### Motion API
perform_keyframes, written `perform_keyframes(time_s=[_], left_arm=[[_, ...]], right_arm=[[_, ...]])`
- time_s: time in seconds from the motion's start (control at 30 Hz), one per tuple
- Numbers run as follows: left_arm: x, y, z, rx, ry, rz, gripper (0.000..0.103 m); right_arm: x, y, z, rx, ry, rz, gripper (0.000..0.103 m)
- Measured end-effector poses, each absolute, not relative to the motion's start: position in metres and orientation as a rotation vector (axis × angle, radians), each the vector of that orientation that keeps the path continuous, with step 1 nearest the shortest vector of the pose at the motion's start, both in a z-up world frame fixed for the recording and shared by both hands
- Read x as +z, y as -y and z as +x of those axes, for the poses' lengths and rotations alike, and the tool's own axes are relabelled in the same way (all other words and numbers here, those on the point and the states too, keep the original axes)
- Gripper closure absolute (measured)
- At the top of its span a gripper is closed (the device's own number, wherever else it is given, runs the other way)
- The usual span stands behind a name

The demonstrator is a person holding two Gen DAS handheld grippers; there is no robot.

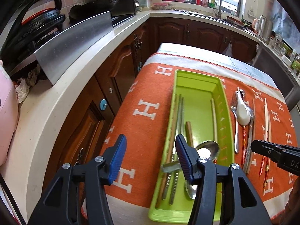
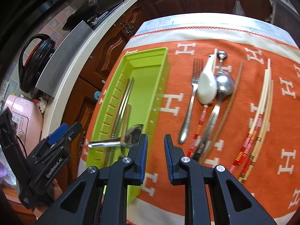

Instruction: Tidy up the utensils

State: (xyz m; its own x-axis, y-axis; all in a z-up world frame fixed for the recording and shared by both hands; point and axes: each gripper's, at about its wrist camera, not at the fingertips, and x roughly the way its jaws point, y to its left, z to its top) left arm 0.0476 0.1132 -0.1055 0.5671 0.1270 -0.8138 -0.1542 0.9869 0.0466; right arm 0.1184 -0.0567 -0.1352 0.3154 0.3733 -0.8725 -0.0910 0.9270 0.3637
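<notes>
Fingers (image 2: 142, 150) apart, fork (image 2: 189, 103) clearer right view

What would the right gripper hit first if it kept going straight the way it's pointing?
Probably the bare orange cloth between the green tray and the fork; the right gripper is open and empty, though depth is hard to judge.

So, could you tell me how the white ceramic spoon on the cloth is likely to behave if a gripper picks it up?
The white ceramic spoon looks glazed and glossy, so it may slip between the pads. Being ceramic, it is probably fragile and heavy for its size. It leans against the large steel spoon and lies close beside the fork, so lifting it will likely nudge both.
</notes>
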Motion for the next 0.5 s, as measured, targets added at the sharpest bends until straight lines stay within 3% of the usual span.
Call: perform_keyframes(time_s=[0.2, 0.5], left_arm=[[-0.106, -0.09, 0.048, 0.122, -0.97, 0.009, 0.049], [-0.107, -0.048, 0.049, 0.032, -1.0, 0.061, 0.049]], right_arm=[[-0.133, 0.09, 0.101, 0.283, -1.189, 0.259, 0.074], [-0.133, 0.15, 0.075, 0.206, -1.157, 0.259, 0.072]])
